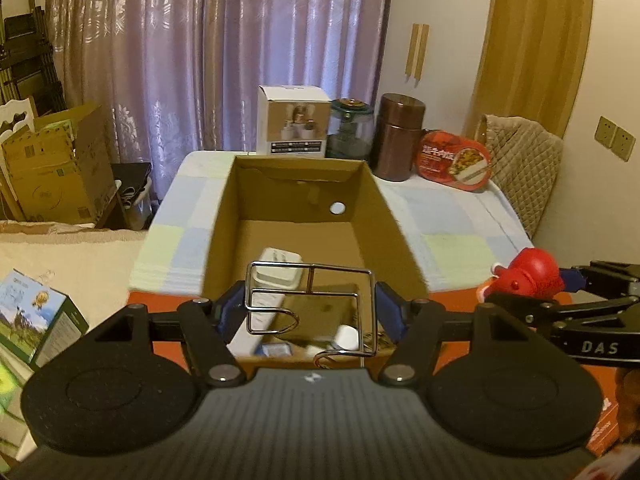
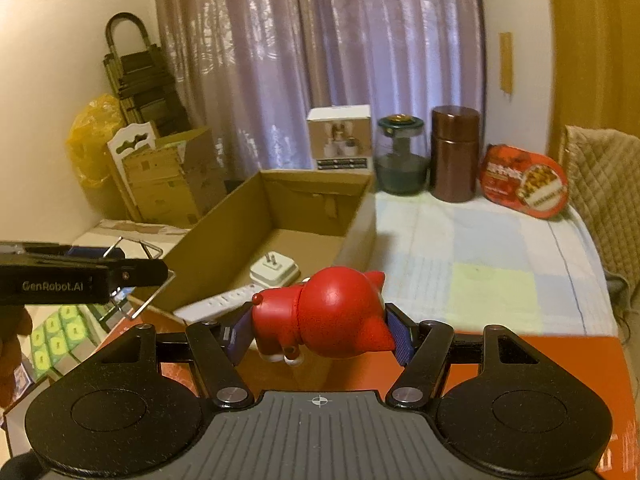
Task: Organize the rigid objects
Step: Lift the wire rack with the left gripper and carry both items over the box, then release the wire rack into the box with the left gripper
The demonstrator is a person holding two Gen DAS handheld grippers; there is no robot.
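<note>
Two tools are up over the near end of the cardboard box (image 1: pixel 296 196), each with something clamped between its blue pads. The left tool (image 1: pixel 310 312) grips a chrome wire rack (image 1: pixel 312 304), its bent rods spanning the gap from one pad to the other, held above the box's near edge. The right tool (image 2: pixel 320 332) is clenched on a red toy figure (image 2: pixel 324 316), a glossy rounded thing with small white feet, lying on its side between the pads. From the left wrist view that figure shows off to the right, just beside the box's right wall; from the right wrist view the left tool sits off to the left with the rack poking out of it.

The box stands open on a bed covered with a pale checked sheet (image 2: pixel 480 248). Inside it lie a white power strip (image 2: pixel 216 304) and a white plug adapter (image 2: pixel 274 272) with its prongs up, both toward the near end; a few smaller items at the very near end are too blurred to name. Beyond the box's far wall stand a white product carton (image 1: pixel 290 122), a glass jar with a dark lid (image 1: pixel 350 128), a brown cylindrical canister (image 1: pixel 396 136) and a red oval food tin (image 1: pixel 454 160), lined up before a mauve curtain (image 1: pixel 224 40). Other cardboard cartons (image 1: pixel 56 164) are stacked at the left.
</note>
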